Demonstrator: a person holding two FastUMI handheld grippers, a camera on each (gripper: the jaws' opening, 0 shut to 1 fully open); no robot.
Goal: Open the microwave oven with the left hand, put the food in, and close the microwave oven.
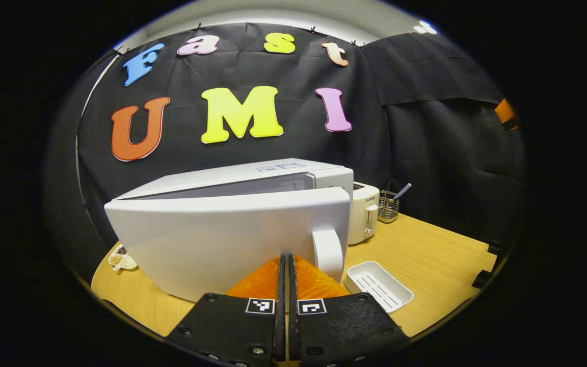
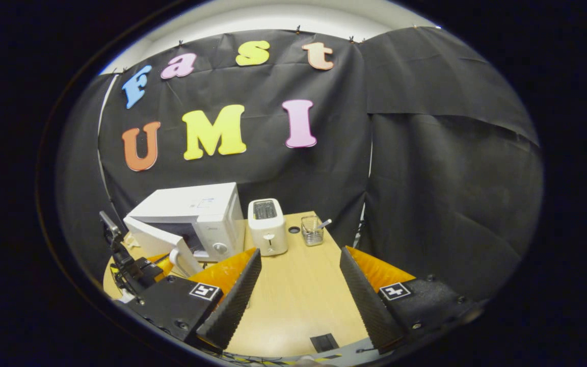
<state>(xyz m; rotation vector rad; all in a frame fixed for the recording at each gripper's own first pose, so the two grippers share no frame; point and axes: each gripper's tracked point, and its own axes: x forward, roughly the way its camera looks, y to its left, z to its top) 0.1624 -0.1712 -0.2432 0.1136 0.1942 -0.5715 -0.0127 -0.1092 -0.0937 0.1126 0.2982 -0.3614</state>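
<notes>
The white microwave (image 1: 232,176) stands on the wooden table with its door (image 1: 222,244) swung partly open toward me. My left gripper (image 1: 286,259) is shut, nothing showing between its fingers, and its tips sit against the door's outer face just left of the white handle (image 1: 327,252). In the right gripper view the microwave (image 2: 196,211) is at the left with the door (image 2: 153,237) ajar, and the left gripper (image 2: 138,270) sits by the handle (image 2: 180,261). My right gripper (image 2: 299,251) hangs open above the table, holding nothing. The oven's inside is too dark to make out.
A white toaster (image 1: 365,211) (image 2: 268,227) stands right of the microwave, with a wire basket (image 1: 388,206) (image 2: 312,230) holding a utensil behind it. A white slotted tray (image 1: 379,285) lies near the door handle. A small dish (image 1: 122,259) with bits of food sits at the microwave's left.
</notes>
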